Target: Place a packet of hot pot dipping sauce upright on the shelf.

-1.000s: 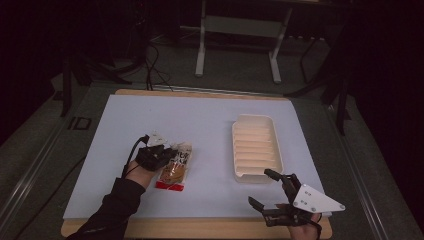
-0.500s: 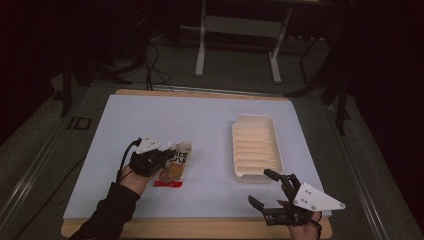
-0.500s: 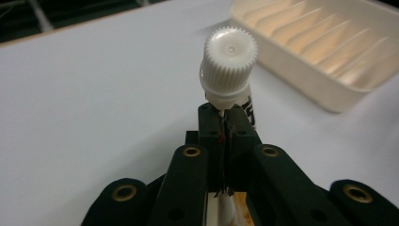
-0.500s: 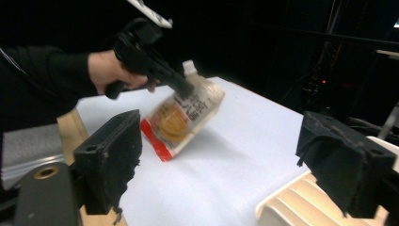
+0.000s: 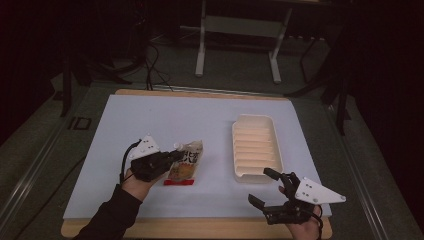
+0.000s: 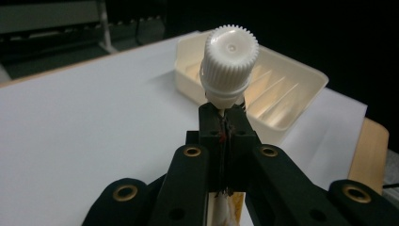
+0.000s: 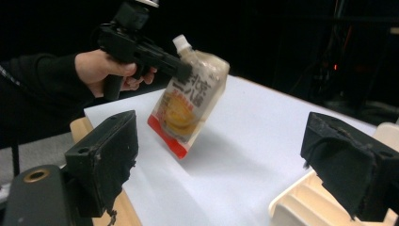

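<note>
A clear spouted pouch (image 5: 186, 162) with orange contents, a red bottom edge and a white ribbed cap (image 6: 229, 59) hangs tilted over the white mat. My left gripper (image 5: 176, 155) is shut on its neck just under the cap. In the right gripper view the pouch (image 7: 188, 103) dangles from that gripper (image 7: 183, 70), its red edge low near the mat. My right gripper (image 5: 260, 186) rests at the front right, open. Its jaws have just been opening a little wider, with nothing between them (image 7: 226, 160).
A cream ribbed tray (image 5: 256, 145) lies on the right half of the white mat (image 5: 150, 120), just beyond my right gripper. The mat covers a wooden board (image 5: 200, 227). Dark floor, stands and cables lie behind the table.
The left gripper has risen and shifted right with the pouch's neck in it, so the pouch now hangs tilted instead of lying flat. The right hand has kept still.
</note>
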{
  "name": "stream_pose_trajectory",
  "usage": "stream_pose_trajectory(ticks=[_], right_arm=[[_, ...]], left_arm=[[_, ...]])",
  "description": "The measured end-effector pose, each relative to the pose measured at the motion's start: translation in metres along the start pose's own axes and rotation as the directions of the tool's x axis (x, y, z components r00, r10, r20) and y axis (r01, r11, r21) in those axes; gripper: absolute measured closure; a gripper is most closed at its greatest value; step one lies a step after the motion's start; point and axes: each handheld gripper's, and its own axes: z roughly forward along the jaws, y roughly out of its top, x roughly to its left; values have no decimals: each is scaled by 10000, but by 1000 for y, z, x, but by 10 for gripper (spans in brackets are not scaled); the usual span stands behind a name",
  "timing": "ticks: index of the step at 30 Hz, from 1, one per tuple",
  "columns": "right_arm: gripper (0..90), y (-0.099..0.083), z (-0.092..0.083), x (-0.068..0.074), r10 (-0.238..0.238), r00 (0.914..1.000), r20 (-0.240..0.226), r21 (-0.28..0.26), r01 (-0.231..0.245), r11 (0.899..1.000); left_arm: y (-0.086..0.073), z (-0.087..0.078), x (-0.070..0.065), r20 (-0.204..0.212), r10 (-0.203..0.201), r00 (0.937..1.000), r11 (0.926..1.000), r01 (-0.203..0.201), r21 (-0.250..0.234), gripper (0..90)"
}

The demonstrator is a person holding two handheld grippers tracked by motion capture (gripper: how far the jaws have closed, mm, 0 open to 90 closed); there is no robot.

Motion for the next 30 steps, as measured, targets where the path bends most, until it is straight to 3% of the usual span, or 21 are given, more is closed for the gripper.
stream_pose_trajectory(ticks=[2,7,11,13,16,17,19,22,25,28,29,30], right_arm=[[108,2,1,1,-71,9997,-230,122,74,9999],[112,10,4,2,-464,9984,-329,342,475,9983],[137,20,6,-2,-388,9981,-489,214,399,9990],[137,26,8,-3,-364,9975,-601,109,372,9992],[137,34,13,-5,-493,9963,-708,-7,494,9988],[142,36,15,-6,-475,9960,-757,-45,473,9989],[142,42,19,-8,-486,9947,-911,-87,480,9988],[147,48,24,-9,-508,9933,-1042,-91,501,9987],[156,58,33,-14,-548,9910,-1224,-136,535,9985],[157,64,40,-18,-535,9895,-1343,-119,523,9986],[157,65,42,-19,-486,9879,-1471,-110,475,9988],[158,67,44,-20,-453,9882,-1461,-117,440,9990]], left_arm=[[0,2,-2,441,-131,9989,9992,148,-367,886],[-1,3,-7,712,180,9973,9951,-110,-983,886],[1,5,-9,934,54,9956,9944,46,-1056,886],[2,6,-11,1334,-214,9908,9905,391,-1317,886],[3,5,-13,1496,-222,9885,9851,472,-1652,887],[4,5,-16,1733,-154,9847,9800,492,-1929,887],[5,5,-18,1990,-88,9800,9767,511,-2084,887],[6,5,-21,2109,-19,9775,9742,493,-2201,887],[5,8,-23,2610,-118,9653,9696,749,-2330,887],[3,9,-24,2789,-115,9603,9667,819,-2423,887],[2,11,-25,3041,-150,9525,9608,979,-2592,887],[2,11,-26,3114,-116,9502,9605,971,-2606,887]])
